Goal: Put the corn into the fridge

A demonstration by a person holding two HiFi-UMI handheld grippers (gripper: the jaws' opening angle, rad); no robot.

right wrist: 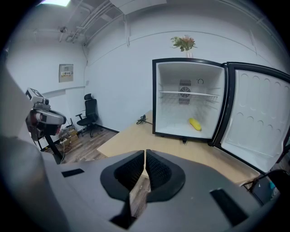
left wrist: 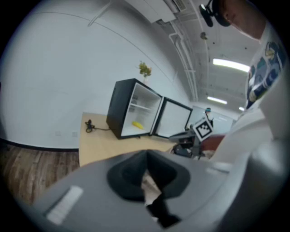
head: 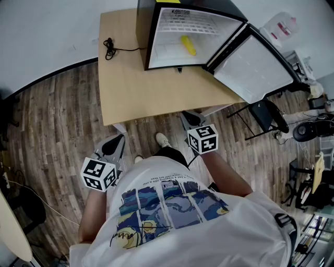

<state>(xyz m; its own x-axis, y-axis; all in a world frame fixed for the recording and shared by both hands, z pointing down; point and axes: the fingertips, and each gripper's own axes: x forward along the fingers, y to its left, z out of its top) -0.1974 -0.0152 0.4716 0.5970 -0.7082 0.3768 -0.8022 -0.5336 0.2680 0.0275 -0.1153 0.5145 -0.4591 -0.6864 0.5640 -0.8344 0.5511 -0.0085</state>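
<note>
I stand on the wood floor (head: 52, 120), a step back from a pale bench (head: 141, 88). My left hand-held gripper (head: 114, 143) has its jaws together with nothing between them and sits just short of the bench's near left corner. My right hand-held gripper (head: 190, 119) is also closed and empty, with its tips close to the bench's near edge. A bare stretch of bench top lies open between that edge and the black fridge (head: 209, 5) at the back. The fridge door (head: 253, 62) is swung wide to the right and reaches out past the bench's right edge, leaving the mouth clear. The corn (head: 188, 45) lies inside on the fridge's white floor, under a wire shelf. A coiled black cable (head: 109, 47) rests on the bench to the left of the fridge. A black office chair (head: 269, 114) stands on the floor below the open door, to my right.
</note>
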